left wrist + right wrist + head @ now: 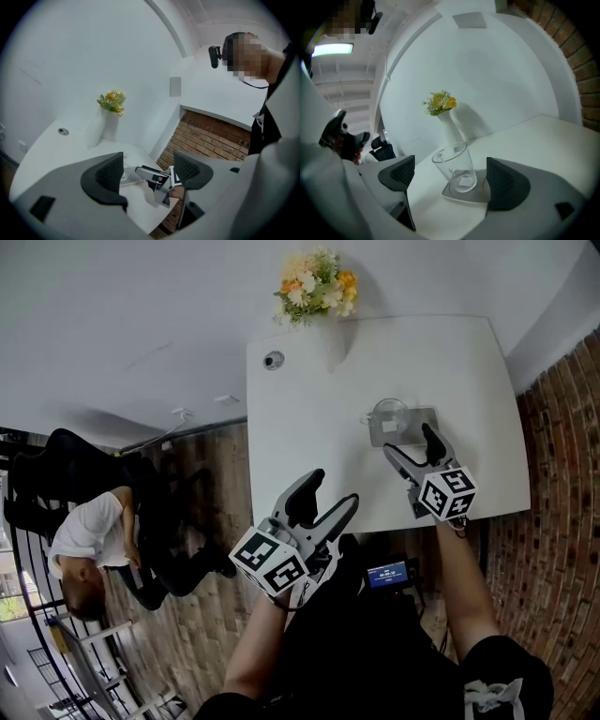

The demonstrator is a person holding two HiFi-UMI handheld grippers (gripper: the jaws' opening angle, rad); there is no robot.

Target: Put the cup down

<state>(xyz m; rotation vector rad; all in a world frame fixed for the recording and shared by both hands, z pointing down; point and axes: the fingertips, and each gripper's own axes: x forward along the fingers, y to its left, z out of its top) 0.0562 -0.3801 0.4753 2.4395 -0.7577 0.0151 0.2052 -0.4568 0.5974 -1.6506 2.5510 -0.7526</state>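
Note:
A clear glass cup (389, 415) (457, 166) stands upright on a flat grey coaster (417, 424) (461, 196) on the white table (309, 427). My right gripper (410, 442) (450, 176) is just in front of it and open. Its jaws stand wide on either side of the cup without touching the glass. My left gripper (333, 488) (147, 171) hangs open and empty by the table's near edge. In the left gripper view the right gripper (157, 180) lies ahead beside the cup (126, 172).
A white vase of yellow flowers (317, 282) (449, 126) (110, 122) stands at the table's far edge, with a round cable hole (273, 360) to its left. A brick wall (562, 456) runs along the right. A person (89, 540) sits on a chair at the left.

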